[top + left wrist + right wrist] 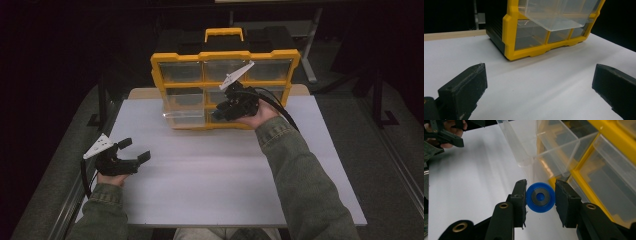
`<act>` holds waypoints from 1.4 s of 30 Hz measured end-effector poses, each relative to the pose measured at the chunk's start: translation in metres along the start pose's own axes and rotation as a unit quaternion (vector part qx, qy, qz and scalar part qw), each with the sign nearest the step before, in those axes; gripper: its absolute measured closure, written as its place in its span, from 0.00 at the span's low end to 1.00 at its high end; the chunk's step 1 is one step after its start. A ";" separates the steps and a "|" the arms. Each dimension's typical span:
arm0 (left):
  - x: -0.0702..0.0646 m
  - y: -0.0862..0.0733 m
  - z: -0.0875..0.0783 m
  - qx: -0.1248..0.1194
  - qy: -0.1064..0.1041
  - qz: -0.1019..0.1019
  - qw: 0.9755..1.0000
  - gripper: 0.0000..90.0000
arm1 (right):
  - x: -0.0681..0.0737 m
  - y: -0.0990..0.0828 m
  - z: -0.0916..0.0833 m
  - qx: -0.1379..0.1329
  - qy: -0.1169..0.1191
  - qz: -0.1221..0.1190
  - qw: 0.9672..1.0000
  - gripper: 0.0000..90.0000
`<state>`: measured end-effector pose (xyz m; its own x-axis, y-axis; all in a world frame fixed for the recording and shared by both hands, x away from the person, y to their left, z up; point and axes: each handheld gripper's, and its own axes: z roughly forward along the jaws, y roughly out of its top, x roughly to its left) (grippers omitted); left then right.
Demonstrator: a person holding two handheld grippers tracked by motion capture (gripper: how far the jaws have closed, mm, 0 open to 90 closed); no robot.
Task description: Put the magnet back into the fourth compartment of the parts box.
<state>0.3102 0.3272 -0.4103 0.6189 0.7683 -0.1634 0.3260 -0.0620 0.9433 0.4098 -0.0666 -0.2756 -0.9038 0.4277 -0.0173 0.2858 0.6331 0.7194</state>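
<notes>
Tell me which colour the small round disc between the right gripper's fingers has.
The disc is blue with a dark grey centre; the right gripper view shows it best.

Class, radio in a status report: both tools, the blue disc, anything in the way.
Right tool shut on blue disc, beside yellow organiser. Left tool open, empty, over table. Clear drawer pulled out, just ahead.

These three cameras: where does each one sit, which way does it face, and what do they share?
High view: above the table, looking forward and down; both sleeves and grippers show.
Left gripper view: rides the left gripper, facing the organizer; open jaws show.
Right gripper view: rides the right gripper, jaws clamped on a blue disc beside a pulled-out drawer.
All share the organizer.
</notes>
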 end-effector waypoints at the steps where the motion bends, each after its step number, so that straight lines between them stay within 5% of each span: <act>1: 0.000 0.000 0.000 0.000 0.000 0.000 1.000 0.00 | 0.000 0.002 -0.001 0.000 -0.001 -0.001 1.000 0.68; 22: -0.001 0.000 0.000 -0.001 -0.004 0.000 1.000 0.00 | 0.000 0.032 -0.009 -0.005 -0.007 -0.020 1.000 0.68; 42: -0.001 -0.001 -0.002 -0.003 -0.007 -0.004 1.000 0.00 | 0.005 0.060 0.005 0.001 -0.002 -0.041 0.999 0.68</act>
<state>0.3081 0.3274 -0.4106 0.6259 0.7601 -0.1746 0.3264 -0.0520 0.9438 0.4237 -0.0231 -0.2355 -0.9231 0.3764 -0.0786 0.2112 0.6671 0.7145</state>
